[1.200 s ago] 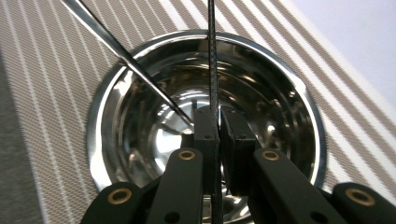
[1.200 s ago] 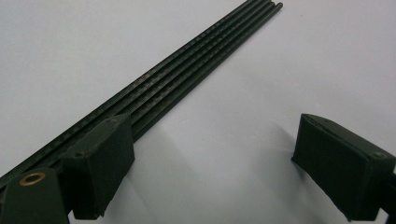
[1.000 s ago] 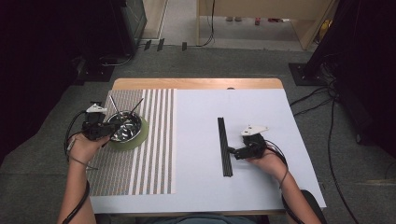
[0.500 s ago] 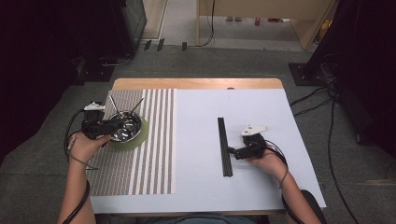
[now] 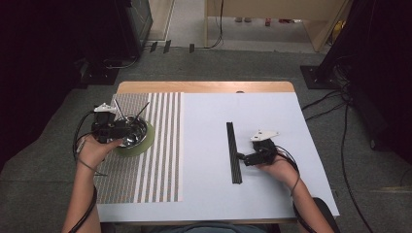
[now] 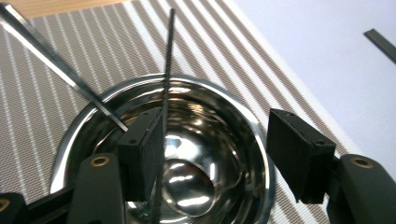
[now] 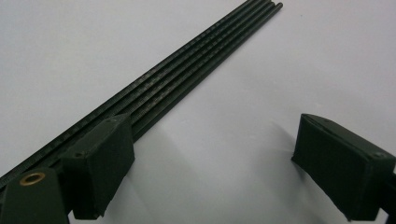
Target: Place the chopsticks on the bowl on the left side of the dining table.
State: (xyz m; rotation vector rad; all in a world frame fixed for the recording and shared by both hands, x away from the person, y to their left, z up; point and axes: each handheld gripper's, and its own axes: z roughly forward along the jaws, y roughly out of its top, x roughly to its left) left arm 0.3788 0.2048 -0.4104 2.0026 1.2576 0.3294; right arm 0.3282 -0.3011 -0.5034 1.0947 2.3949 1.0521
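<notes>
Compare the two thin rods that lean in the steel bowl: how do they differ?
The black rod is dark and matte; the silver rod is shiny metal. The black rod lies against one pad of the left gripper; the silver rod leans away to the side. Both rest in the steel bowl.

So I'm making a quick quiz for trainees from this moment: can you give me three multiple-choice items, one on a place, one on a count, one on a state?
1. Where does the steel bowl stand?
A. on the striped mat
B. on the bare white sheet
C. on the floor

2. How many thin rods lean in the bowl?
A. none
B. two
C. five

3. How does the left claw stand?
A. clamped on the bowl's rim
C. shut on nothing
B. open over the bowl

Answers:
1 A, the high view shows the bowl on the mat's far left part.
2 B, a silver rod and a dark rod rise from it.
3 B, its jaws have just been opening; the dark rod lies against one pad, with a wide gap to the other.
</notes>
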